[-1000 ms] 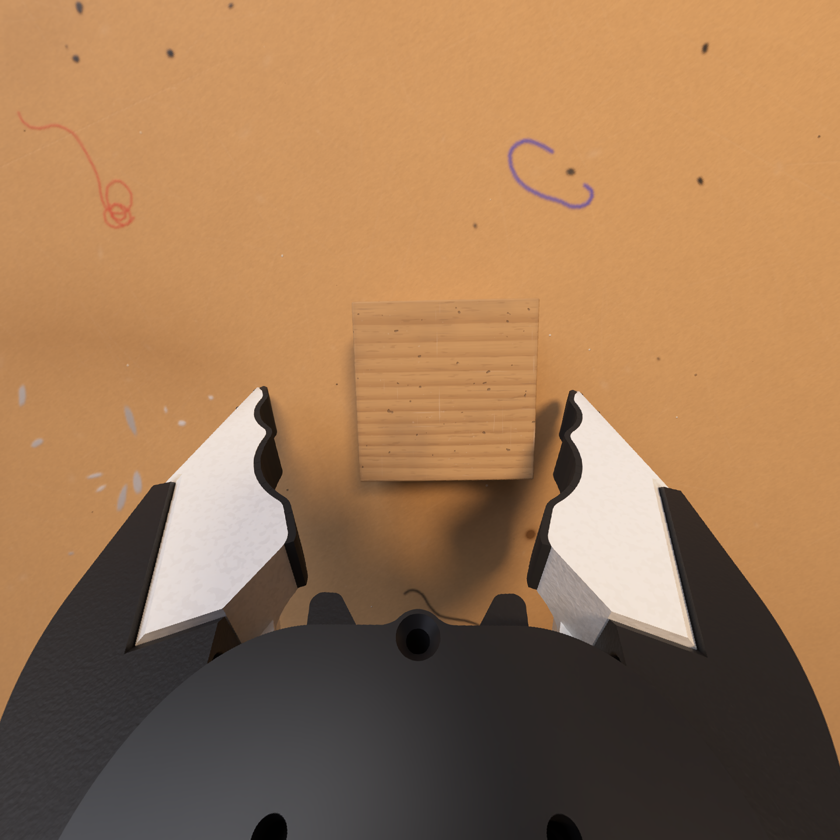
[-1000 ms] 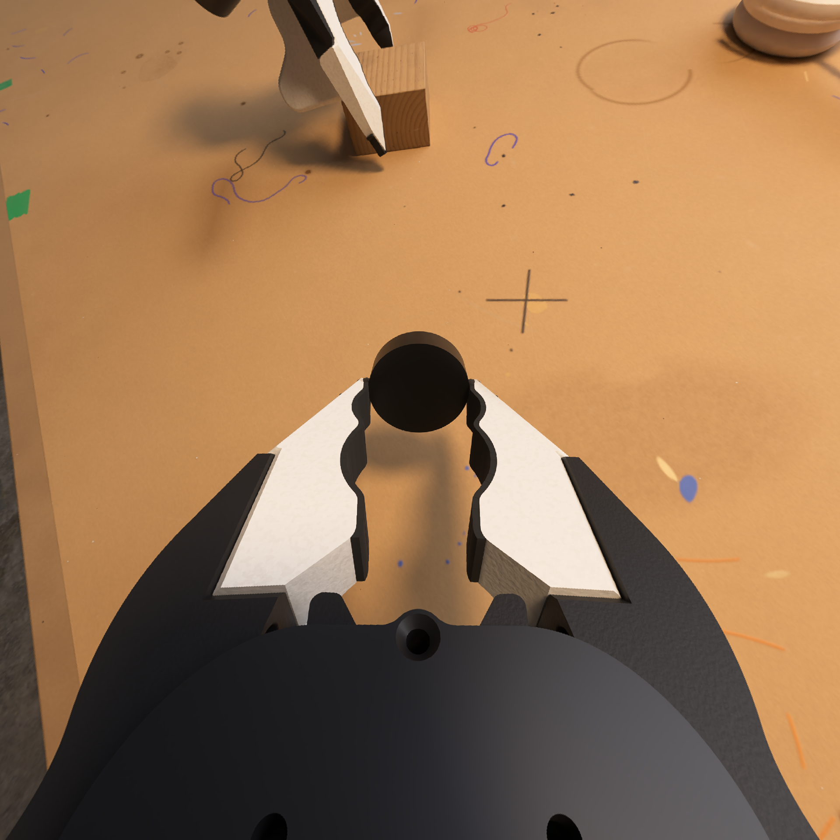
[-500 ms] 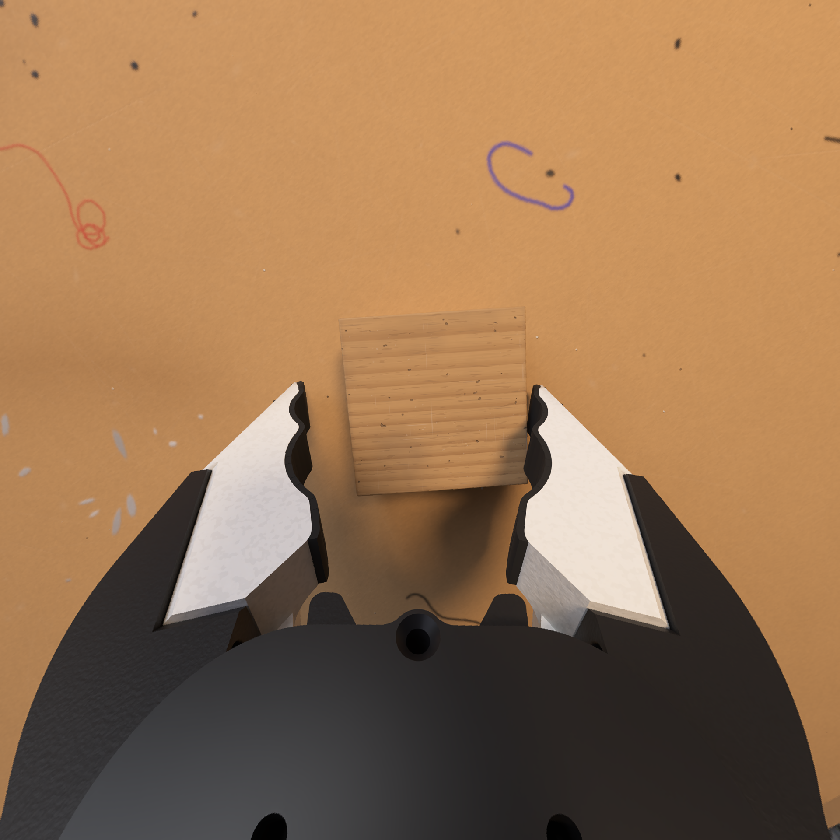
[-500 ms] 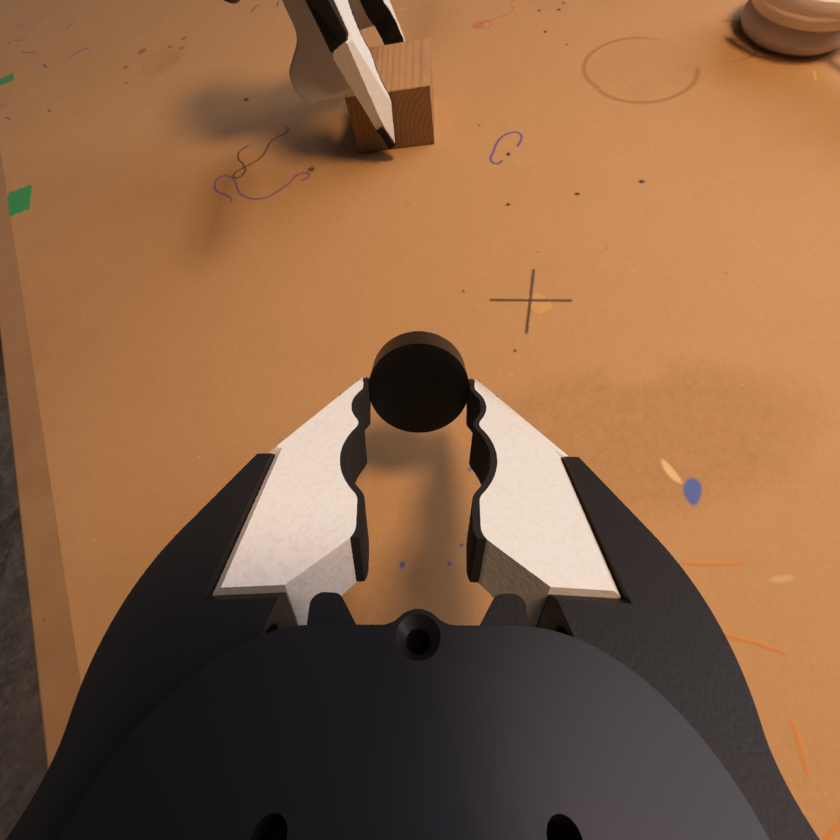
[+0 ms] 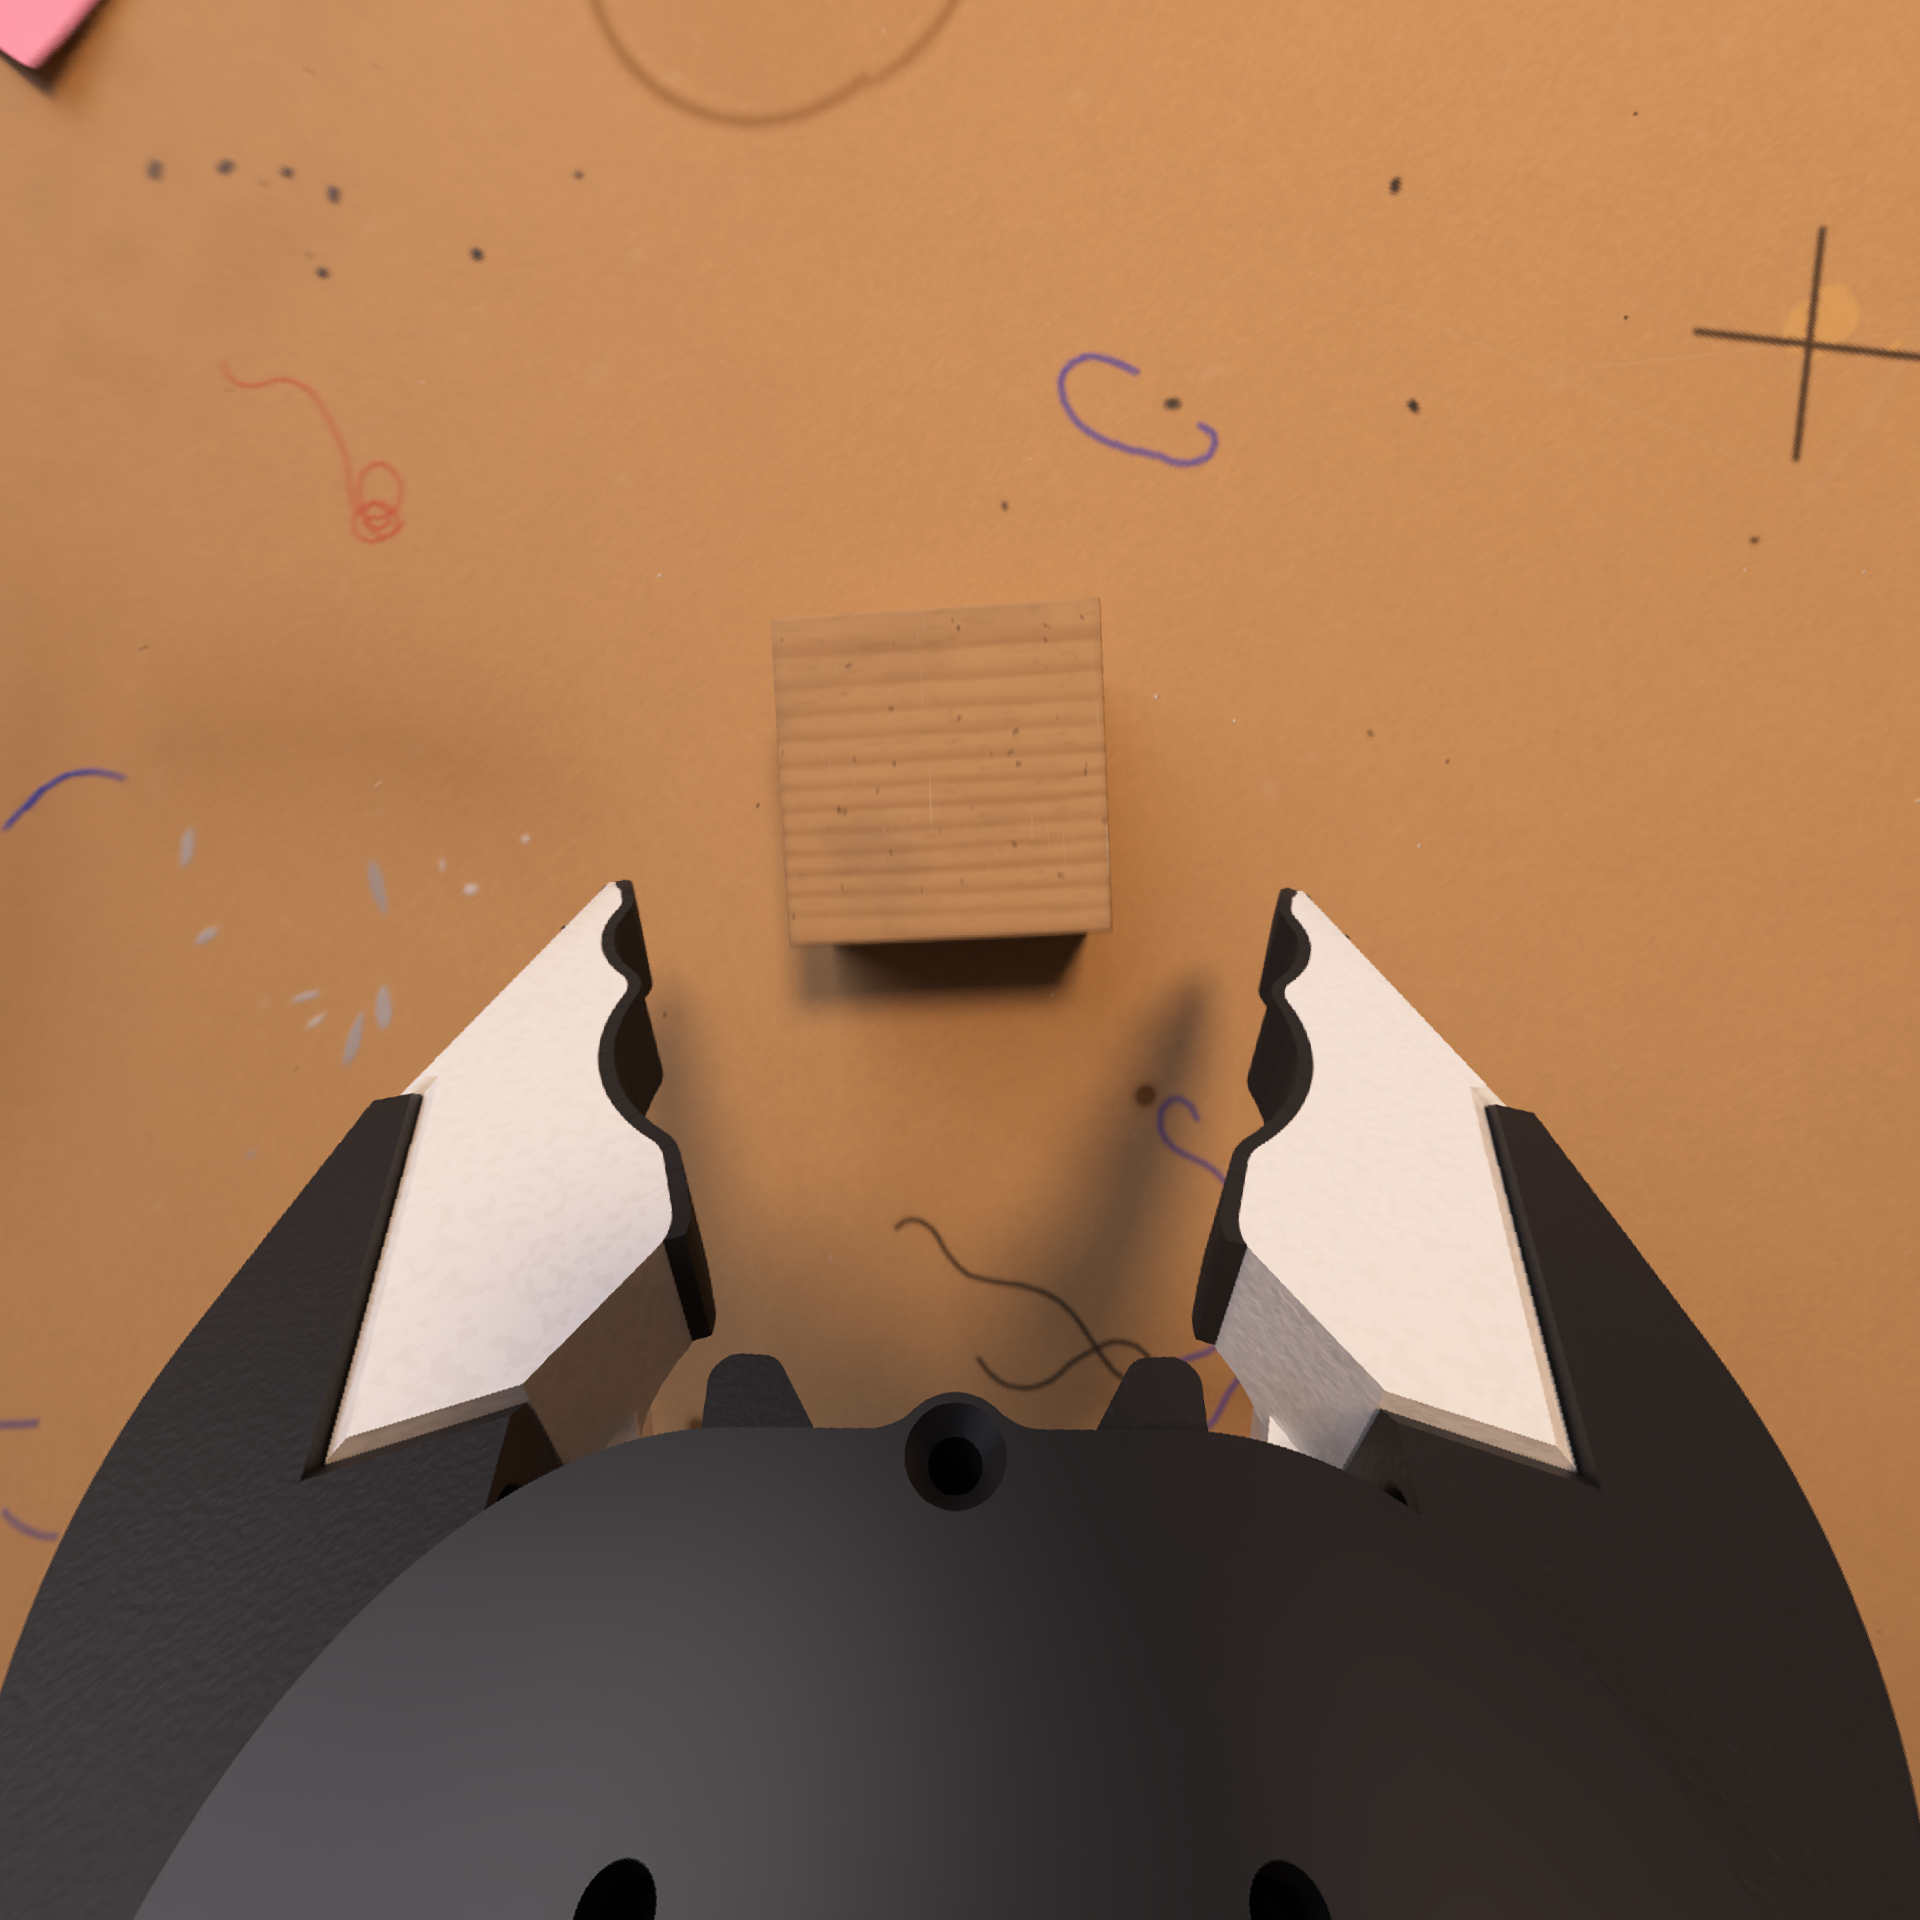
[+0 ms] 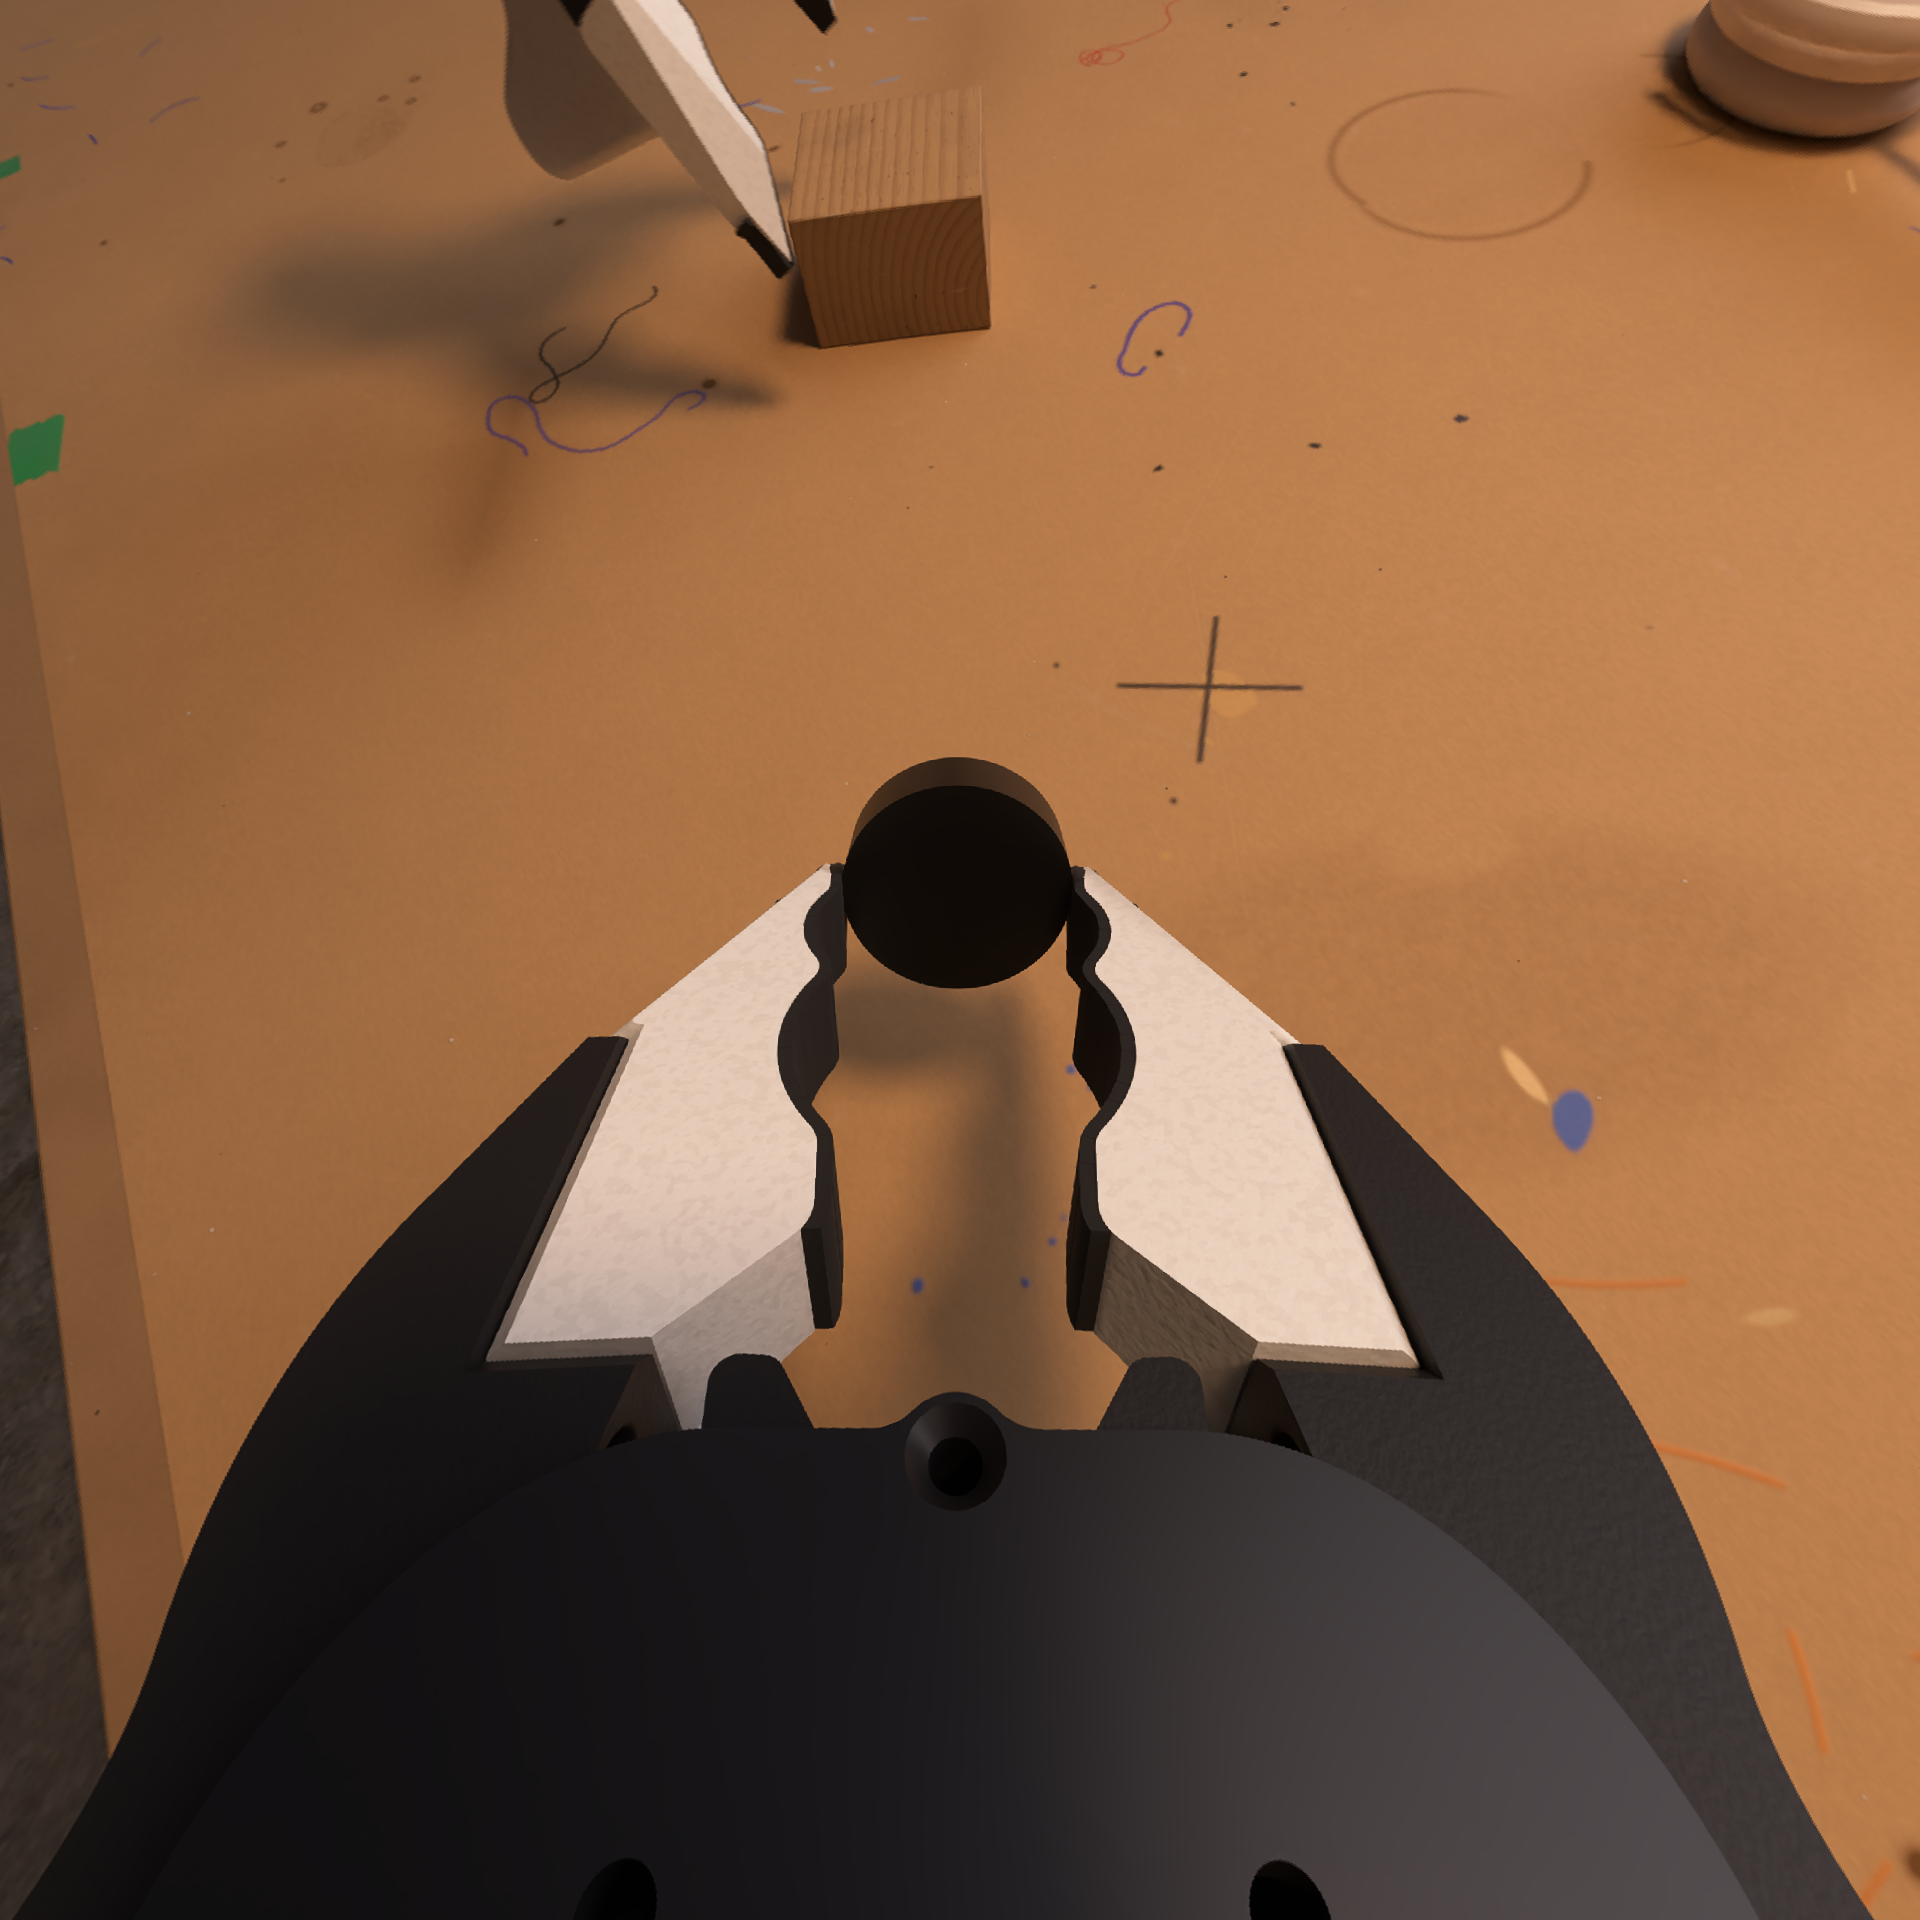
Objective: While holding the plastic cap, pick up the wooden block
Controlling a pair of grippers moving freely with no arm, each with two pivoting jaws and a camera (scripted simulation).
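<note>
Left gripper (image 5: pixel 954 894): I've got it high over the tabletop, fingers spread wide, nothing between them.
Wooden block (image 5: pixel 941 769): sitting flat on the tabletop at 12 o'clock from my left fingertips, clear of both, its grain running across my view.
Right gripper (image 6: pixel 956 878): my fingers are clamped narrow on the plastic cap (image 6: pixel 956 883), a black disc pinched at the very tips, held off the surface with its shadow underneath.
Far view: from the right wrist camera I see the block (image 6: pixel 891 223) up at 12 o'clock, with one white finger of the left gripper (image 6: pixel 717 145) slanting down just beside its left edge; whether they touch, I can't tell.
Tabletop (image 6: pixel 727 644): orange-brown board, speckled with dark dots and paint flecks.
Marks: a pencilled cross (image 6: pixel 1208 687) at 1 o'clock of the cap, a drawn circle (image 6: pixel 1460 166) farther off, purple and red squiggles, a green patch (image 6: pixel 36 449) at the left edge.
Corner: a pale round stacked object (image 6: pixel 1808 62) at 2 o'clock, partly cut off.
Edge: the board ends at my left; grey floor below.
</note>
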